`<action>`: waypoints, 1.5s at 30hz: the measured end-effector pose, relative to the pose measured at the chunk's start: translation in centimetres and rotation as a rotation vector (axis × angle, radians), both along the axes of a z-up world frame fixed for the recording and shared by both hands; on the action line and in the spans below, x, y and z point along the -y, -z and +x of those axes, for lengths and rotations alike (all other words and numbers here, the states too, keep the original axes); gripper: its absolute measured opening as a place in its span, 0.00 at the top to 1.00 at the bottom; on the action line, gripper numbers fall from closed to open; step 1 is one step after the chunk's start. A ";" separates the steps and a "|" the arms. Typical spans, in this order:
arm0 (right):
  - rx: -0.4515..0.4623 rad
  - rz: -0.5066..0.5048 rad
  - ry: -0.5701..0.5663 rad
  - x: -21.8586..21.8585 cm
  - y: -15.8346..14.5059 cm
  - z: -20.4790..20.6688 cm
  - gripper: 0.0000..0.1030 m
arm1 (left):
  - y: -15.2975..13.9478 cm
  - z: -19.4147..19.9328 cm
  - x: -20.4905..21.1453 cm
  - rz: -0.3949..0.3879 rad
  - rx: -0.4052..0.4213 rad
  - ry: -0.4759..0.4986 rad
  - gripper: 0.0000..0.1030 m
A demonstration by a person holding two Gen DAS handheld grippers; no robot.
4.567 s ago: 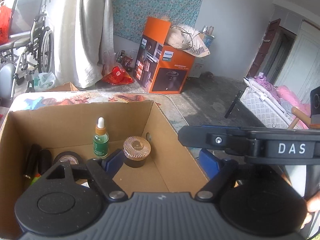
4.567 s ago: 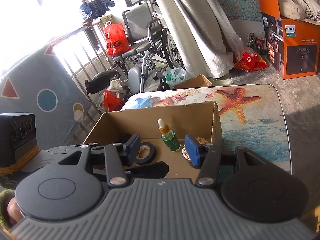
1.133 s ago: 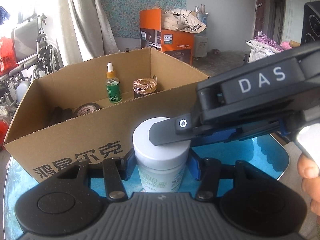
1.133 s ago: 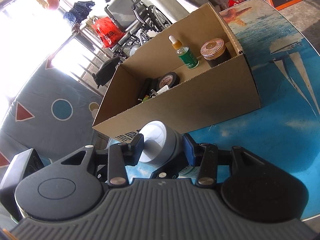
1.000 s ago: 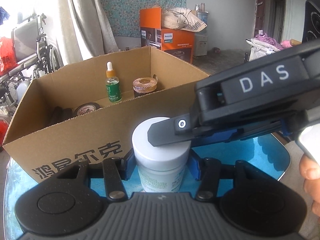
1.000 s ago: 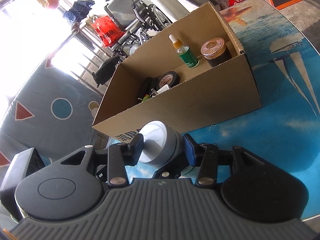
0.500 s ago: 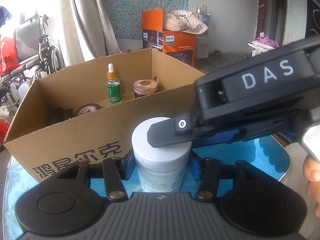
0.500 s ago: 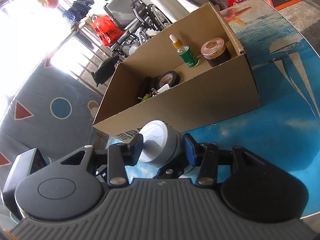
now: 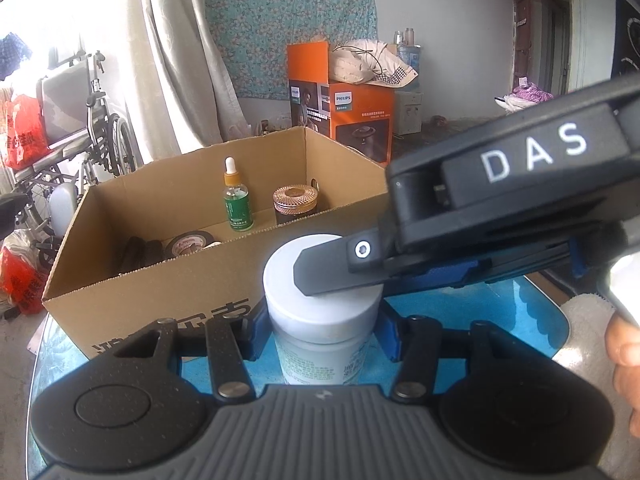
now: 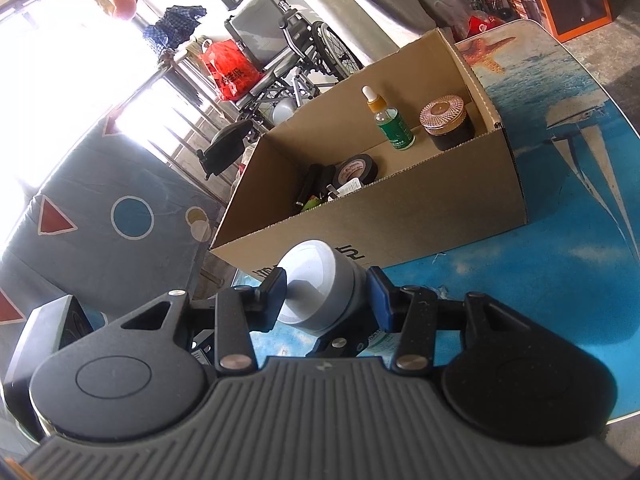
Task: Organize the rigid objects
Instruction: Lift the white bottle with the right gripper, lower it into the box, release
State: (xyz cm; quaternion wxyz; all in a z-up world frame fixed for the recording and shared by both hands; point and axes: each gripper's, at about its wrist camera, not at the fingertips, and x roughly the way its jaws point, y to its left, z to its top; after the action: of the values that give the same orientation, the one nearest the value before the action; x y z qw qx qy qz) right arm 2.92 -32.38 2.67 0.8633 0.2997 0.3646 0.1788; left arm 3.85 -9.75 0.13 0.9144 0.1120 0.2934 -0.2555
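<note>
White jar (image 9: 323, 300) on blue table (image 9: 480, 312), just near of cardboard box (image 9: 160, 292); body clamped by left gripper (image 9: 320, 330), lid pinched by right gripper (image 10: 326, 292); dropper bottle (image 9: 238, 200) upright inside box

Squat white plastic jar (image 9: 320, 312) with flat round lid (image 10: 316, 276), upright on blue table just before open brown cardboard box (image 9: 168, 280). Printed label on body, text unreadable.
</note>
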 end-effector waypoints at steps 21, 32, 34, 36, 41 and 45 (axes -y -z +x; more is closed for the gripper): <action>0.315 -0.050 0.015 0.8 -12.3 -0.6 0.54 | -10.1 1.5 0.5 -0.074 0.235 0.045 0.48; 0.190 -0.045 0.017 4.2 -9.9 9.0 0.53 | -7.2 10.6 2.7 -0.077 0.051 0.059 0.48; 0.148 -0.042 0.012 4.2 -8.2 10.9 0.53 | -5.9 12.0 2.8 -0.073 0.007 0.054 0.48; 0.110 -0.037 0.007 4.0 -6.4 12.5 0.53 | -4.6 13.3 2.7 -0.070 -0.040 0.050 0.48; 0.035 -0.028 -0.001 4.3 -2.5 15.4 0.53 | -1.9 15.6 2.6 -0.052 -0.121 0.049 0.48; 0.015 -0.065 -0.008 4.0 -0.8 17.1 0.53 | -0.5 16.8 2.8 -0.044 -0.161 0.048 0.48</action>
State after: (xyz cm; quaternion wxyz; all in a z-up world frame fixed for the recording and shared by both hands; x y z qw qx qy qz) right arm 20.06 -36.43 3.47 0.8745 0.2687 0.3650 0.1727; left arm 20.68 -12.55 0.58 0.8837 0.0778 0.3576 -0.2919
